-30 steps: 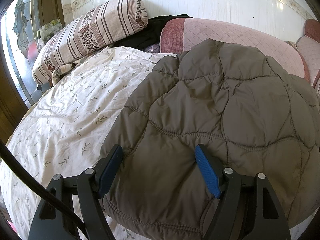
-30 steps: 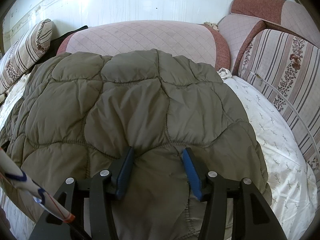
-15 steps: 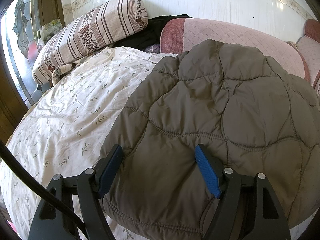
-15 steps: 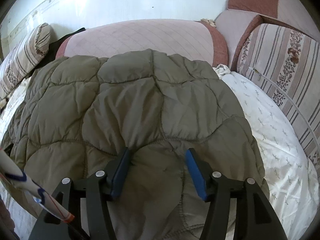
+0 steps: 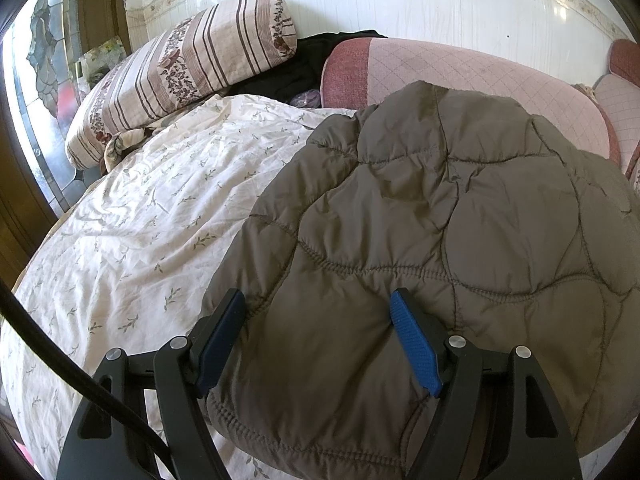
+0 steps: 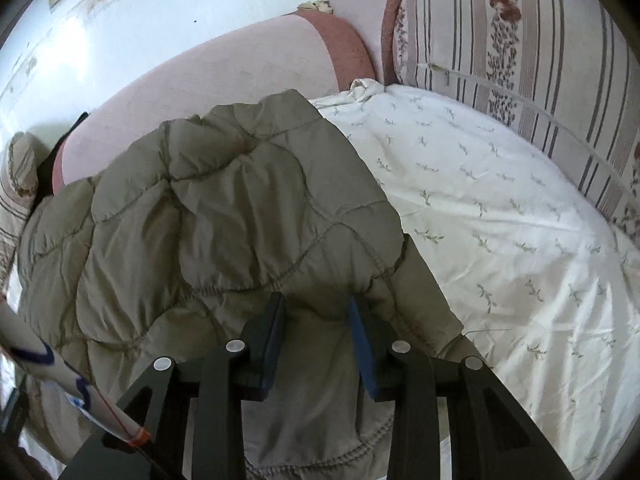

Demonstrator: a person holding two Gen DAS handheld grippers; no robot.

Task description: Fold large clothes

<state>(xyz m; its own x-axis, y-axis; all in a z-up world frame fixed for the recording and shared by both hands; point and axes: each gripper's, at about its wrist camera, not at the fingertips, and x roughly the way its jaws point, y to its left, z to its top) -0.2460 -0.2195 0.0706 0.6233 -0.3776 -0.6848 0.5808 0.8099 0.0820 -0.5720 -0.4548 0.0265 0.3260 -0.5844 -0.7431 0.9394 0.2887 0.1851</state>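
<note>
Jaws of the right gripper [image 6: 316, 318], just closing, pinch the olive-brown quilted puffer jacket [image 6: 224, 216]; the left gripper [image 5: 318, 312] straddles its hem, wide.

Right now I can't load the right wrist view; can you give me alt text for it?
The right claw has just been closing, with a bunched fold of the quilted olive jacket between its blue pads. The jacket's right edge lies on a white floral bedsheet, with a pink cushion behind and a striped pillow at the upper right.
</note>
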